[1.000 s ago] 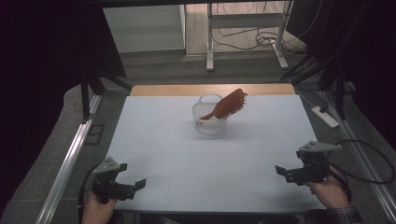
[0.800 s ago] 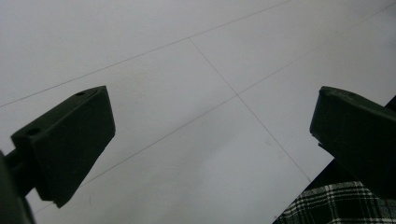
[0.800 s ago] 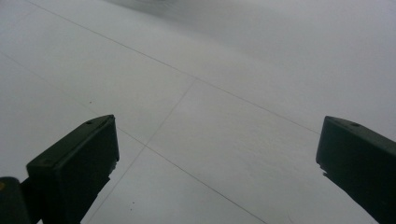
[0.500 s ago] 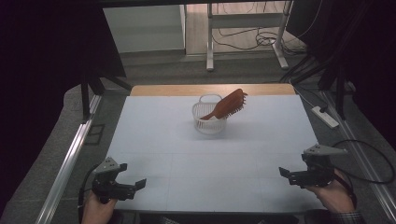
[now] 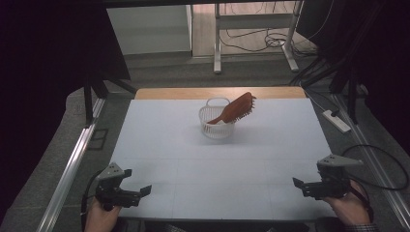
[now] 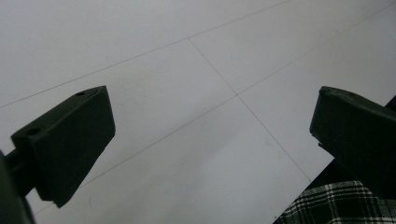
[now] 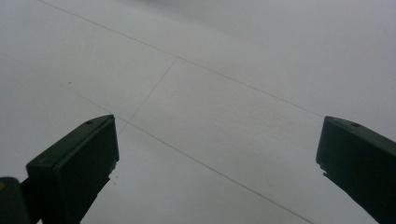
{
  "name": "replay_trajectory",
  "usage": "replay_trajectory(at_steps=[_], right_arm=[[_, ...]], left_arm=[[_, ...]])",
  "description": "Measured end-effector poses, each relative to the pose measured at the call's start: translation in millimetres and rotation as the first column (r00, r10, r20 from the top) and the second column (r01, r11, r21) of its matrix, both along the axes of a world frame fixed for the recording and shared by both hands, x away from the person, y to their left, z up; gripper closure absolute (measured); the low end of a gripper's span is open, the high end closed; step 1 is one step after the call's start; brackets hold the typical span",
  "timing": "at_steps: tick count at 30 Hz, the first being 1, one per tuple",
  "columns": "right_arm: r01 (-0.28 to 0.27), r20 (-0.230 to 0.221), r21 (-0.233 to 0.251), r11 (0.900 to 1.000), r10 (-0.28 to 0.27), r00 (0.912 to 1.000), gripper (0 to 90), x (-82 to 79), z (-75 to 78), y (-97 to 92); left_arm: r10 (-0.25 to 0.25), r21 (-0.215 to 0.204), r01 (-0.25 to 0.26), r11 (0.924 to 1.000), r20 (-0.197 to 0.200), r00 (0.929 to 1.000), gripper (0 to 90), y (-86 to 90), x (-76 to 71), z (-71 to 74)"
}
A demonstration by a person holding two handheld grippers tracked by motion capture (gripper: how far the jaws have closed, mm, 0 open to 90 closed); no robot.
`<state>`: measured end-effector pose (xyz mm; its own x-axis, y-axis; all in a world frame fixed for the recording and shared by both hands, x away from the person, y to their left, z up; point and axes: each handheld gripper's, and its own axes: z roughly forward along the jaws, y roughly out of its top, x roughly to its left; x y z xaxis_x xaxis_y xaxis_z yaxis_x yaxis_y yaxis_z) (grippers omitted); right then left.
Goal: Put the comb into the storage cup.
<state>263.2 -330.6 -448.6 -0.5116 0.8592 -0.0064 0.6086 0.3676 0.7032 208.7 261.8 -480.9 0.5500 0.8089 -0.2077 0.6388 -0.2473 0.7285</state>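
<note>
The brown hairbrush (image 5: 233, 109) rests tilted in the small white basket (image 5: 217, 123), handle end down inside and bristled head jutting up over the basket's right rim; the basket stands on the white counter (image 5: 217, 169) near the middle of its far edge (a strip of bare wood shows along that edge), and nothing touches either thing.

Both tools sit well apart from the basket, at the counter's near corners; the left tool (image 5: 142, 190) is held low by a hand (image 5: 102, 218) at the near left corner, its jaws spread wide with only counter surface between them, as the left gripper view confirms (image 6: 210, 135); a patch of plaid cloth (image 6: 345, 205) shows at that view's lower right, past the counter's edge.

The right tool (image 5: 299, 184) is held by the other hand (image 5: 350, 208) at the near right corner; its jaws also stand wide apart over bare counter (image 7: 215, 154), gripping nothing; a cable (image 5: 382, 166) loops from it beyond the counter's right edge.
</note>
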Motion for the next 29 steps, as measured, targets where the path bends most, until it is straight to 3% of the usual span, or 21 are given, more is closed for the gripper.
replay_trajectory(at_steps=[29], right_arm=[[0.036, -0.030, -0.068, 0.9970, -0.038, 0.9989, 0.0, -12.7, -5.5, -7.2]], left_arm=[[0.000, 0.002, 0.000, 1.0000, 0.001, 1.0000, 0.2, -0.1, 0.2, 0.4]])
